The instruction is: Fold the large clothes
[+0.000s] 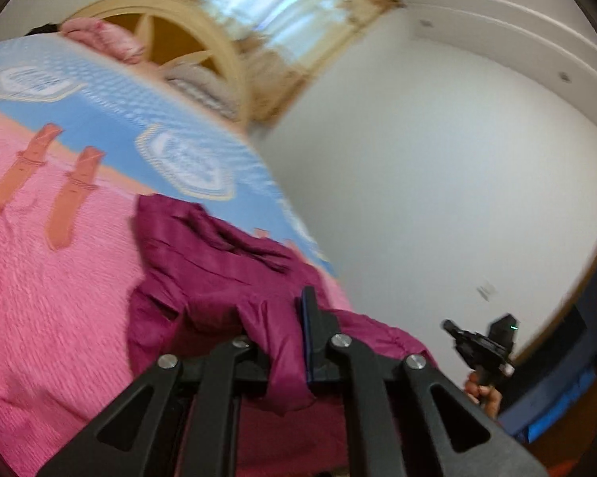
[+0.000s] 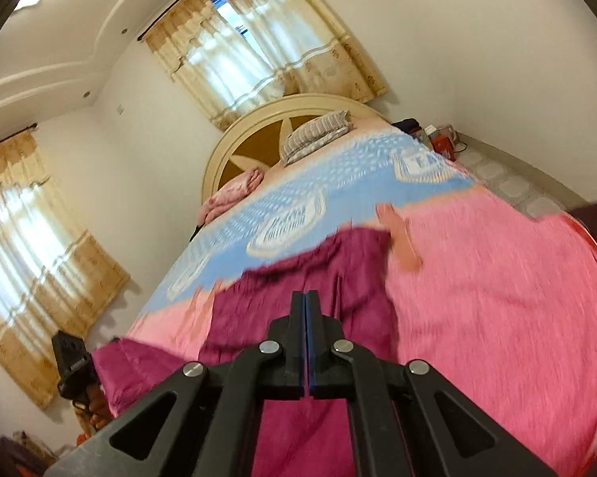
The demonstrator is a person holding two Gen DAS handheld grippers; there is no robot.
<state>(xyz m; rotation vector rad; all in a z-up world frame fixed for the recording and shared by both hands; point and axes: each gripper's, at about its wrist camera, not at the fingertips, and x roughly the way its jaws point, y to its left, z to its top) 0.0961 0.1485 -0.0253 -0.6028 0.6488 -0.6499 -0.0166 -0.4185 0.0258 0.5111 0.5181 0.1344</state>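
Left wrist view: my left gripper [image 1: 282, 342] is clamped on a bunched edge of the maroon garment [image 1: 219, 262]; cloth wads between the jaws and drapes over the near finger. The rest of the garment trails away onto the pink part of the bedspread [image 1: 60, 278], crumpled, its far end reaching the blue band nearer the headboard [image 1: 203, 39]. My right gripper [image 1: 477, 348] shows off the bed's side, against the wall, apart from the garment body. Right wrist view: right gripper [image 2: 306, 342] has its jaws pressed fully together; the garment [image 2: 318, 270] lies straight ahead of and under the tips, but I can't tell whether a thin edge is pinched between the pads. Garment runs from the tips toward the headboard [image 2: 258, 127], its far edge at the blue band. Left gripper [image 2: 74, 361] is visible at the foot-end corner, with a maroon flap beside it. Frames are blurred. My read: this is the lift-and-spread step, near edge raised by two corners, no fold made yet. Next move needs both hands level, the edge taut between them, then carried toward the headboard and laid onto the far half.
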